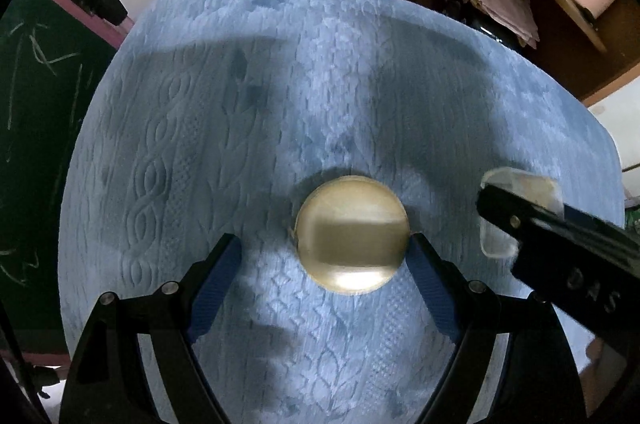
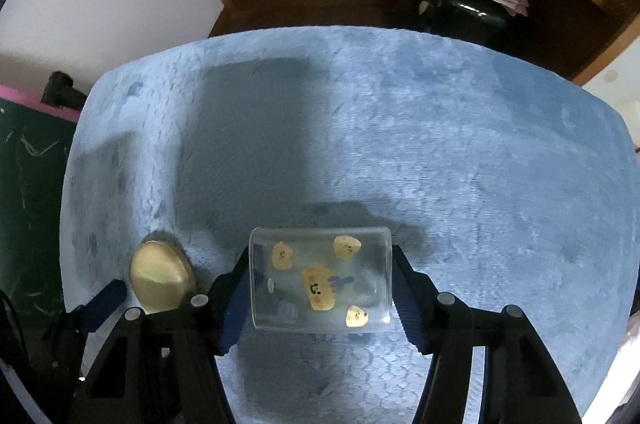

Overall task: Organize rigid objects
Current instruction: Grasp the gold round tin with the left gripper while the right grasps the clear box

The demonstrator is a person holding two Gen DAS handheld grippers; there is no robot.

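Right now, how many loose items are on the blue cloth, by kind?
Round gold lid: 1
Clear plastic box with yellow cartoon stickers: 1
Total: 2

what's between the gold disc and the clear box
In the right wrist view, only the right gripper's left finger and bare blue cloth lie between the gold disc and the clear box.

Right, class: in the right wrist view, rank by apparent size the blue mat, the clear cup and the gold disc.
1. Blue mat, by far the largest.
2. Clear cup, held between the right tool's pads.
3. Gold disc, smallest, though seen obliquely.
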